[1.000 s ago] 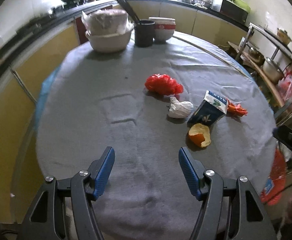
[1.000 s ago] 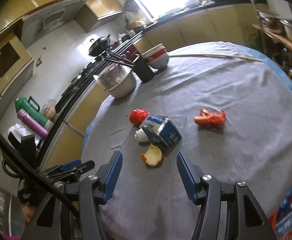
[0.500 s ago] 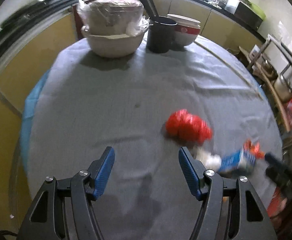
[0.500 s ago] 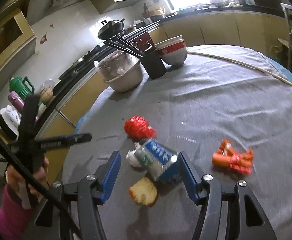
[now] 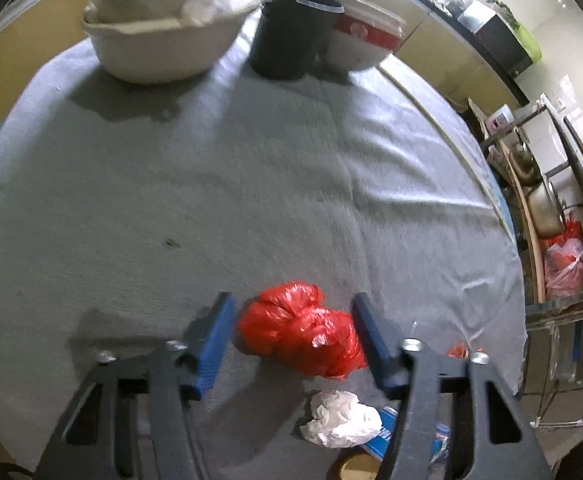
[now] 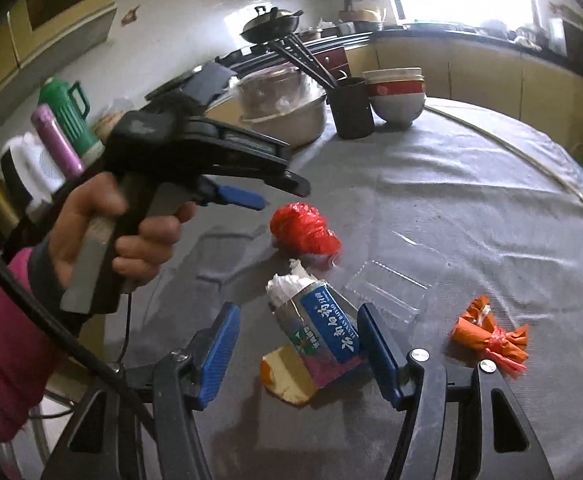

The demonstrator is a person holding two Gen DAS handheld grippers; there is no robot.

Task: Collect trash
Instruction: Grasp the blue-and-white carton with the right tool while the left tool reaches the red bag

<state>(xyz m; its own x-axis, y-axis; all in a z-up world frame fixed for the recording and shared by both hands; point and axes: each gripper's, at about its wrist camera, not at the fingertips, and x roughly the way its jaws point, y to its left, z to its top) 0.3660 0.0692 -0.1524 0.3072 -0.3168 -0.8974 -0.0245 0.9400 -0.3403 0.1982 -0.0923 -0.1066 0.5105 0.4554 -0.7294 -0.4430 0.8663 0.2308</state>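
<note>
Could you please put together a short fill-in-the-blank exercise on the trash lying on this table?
1. The crumpled plastic bag between the fingers of the left tool is ____ in colour.
2. The carton between the fingers of the right tool is mostly ____ and silver.
3. The dark cup beside the stacked bowls holds ____.

Missing words: red; blue; chopsticks

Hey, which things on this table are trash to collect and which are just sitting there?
Trash: red plastic bag, crumpled white tissue, blue carton, orange peel, orange wrapper, clear plastic tray.
Not trash: covered basin, black chopstick holder, stacked bowls.
</note>
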